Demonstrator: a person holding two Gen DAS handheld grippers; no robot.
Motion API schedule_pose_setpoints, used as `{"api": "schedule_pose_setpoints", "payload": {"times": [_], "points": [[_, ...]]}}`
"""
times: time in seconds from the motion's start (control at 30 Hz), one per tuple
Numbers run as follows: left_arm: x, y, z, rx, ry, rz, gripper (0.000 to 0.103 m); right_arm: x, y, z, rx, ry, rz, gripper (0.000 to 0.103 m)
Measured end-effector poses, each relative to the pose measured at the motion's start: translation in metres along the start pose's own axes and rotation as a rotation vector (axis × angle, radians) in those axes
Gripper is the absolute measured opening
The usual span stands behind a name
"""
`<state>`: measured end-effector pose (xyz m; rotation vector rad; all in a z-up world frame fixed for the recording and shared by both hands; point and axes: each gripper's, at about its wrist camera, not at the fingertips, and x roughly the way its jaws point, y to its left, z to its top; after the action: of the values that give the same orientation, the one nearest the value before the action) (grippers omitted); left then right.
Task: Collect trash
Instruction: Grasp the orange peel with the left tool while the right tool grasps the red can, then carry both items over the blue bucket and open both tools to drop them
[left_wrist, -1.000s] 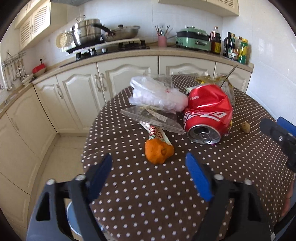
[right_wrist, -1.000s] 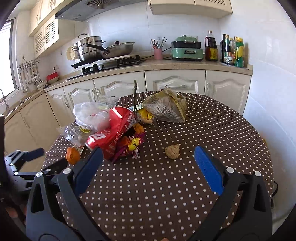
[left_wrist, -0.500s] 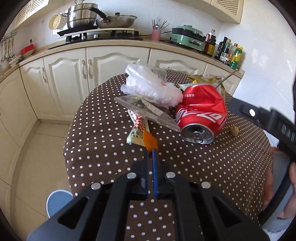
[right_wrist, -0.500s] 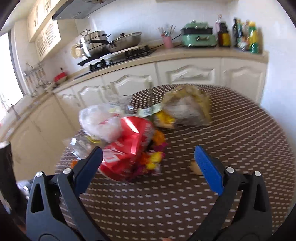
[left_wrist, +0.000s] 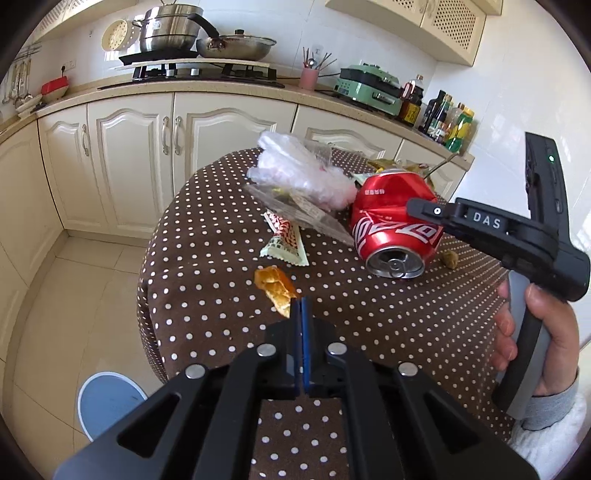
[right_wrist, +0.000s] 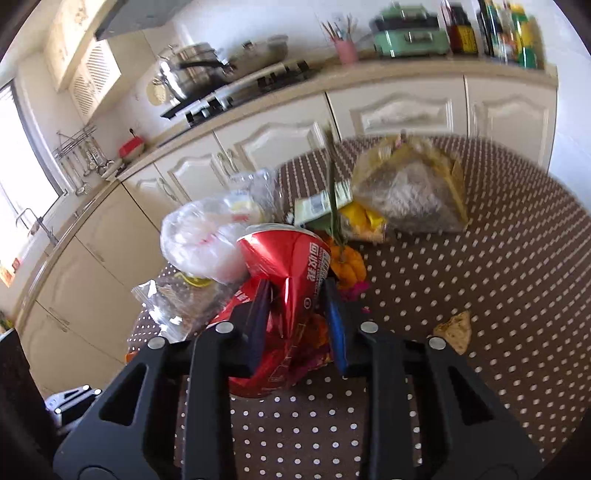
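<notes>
My left gripper (left_wrist: 300, 301) is shut on the edge of an orange peel (left_wrist: 275, 285), held above the polka-dot table (left_wrist: 388, 332). A crushed red cola can (left_wrist: 393, 230) lies on the table beside a white plastic bag (left_wrist: 299, 173) and a snack wrapper (left_wrist: 286, 240). My right gripper (right_wrist: 295, 295) is closed around the can (right_wrist: 291, 266), its fingers pressing both sides. The right gripper (left_wrist: 480, 225) also shows from the side in the left wrist view, at the can.
A clear bag (right_wrist: 410, 192) with brown contents, a yellow wrapper (right_wrist: 360, 218) and a small brown scrap (right_wrist: 454, 330) lie on the table. A blue bin (left_wrist: 109, 400) stands on the floor at the left. Cabinets (left_wrist: 129, 155) line the back.
My left gripper closed on the orange peel and lifted it back. My right gripper moved forward to the can and closed around it.
</notes>
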<state>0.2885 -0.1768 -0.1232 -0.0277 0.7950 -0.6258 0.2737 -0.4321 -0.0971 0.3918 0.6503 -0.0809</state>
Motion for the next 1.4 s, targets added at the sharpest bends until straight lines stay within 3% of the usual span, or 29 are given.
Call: {"api": "schedule_pose_setpoints", "payload": {"times": [0.43, 0.7, 0.87, 1.03, 1.2, 1.4], "points": [[-0.048, 0.009, -0.018, -0.023, -0.057, -0.070, 0.001, -0.074, 0.030, -0.010, -0.083, -0.166, 0.030, 0.028], [-0.105, 0.058, -0.046, -0.089, -0.122, 0.000, 0.001, -0.086, 0.124, -0.040, -0.229, -0.164, 0.169, 0.028], [-0.132, 0.120, -0.073, -0.157, -0.122, 0.121, 0.001, -0.048, 0.202, -0.075, -0.313, -0.072, 0.265, 0.028], [-0.130, 0.202, -0.109, -0.286, -0.049, 0.231, 0.001, 0.025, 0.282, -0.129, -0.413, 0.062, 0.310, 0.028], [-0.087, 0.281, -0.149, -0.414, 0.086, 0.305, 0.001, 0.121, 0.328, -0.197, -0.465, 0.253, 0.296, 0.028], [-0.016, 0.355, -0.177, -0.515, 0.225, 0.329, 0.001, 0.221, 0.341, -0.267, -0.488, 0.443, 0.214, 0.028]]}}
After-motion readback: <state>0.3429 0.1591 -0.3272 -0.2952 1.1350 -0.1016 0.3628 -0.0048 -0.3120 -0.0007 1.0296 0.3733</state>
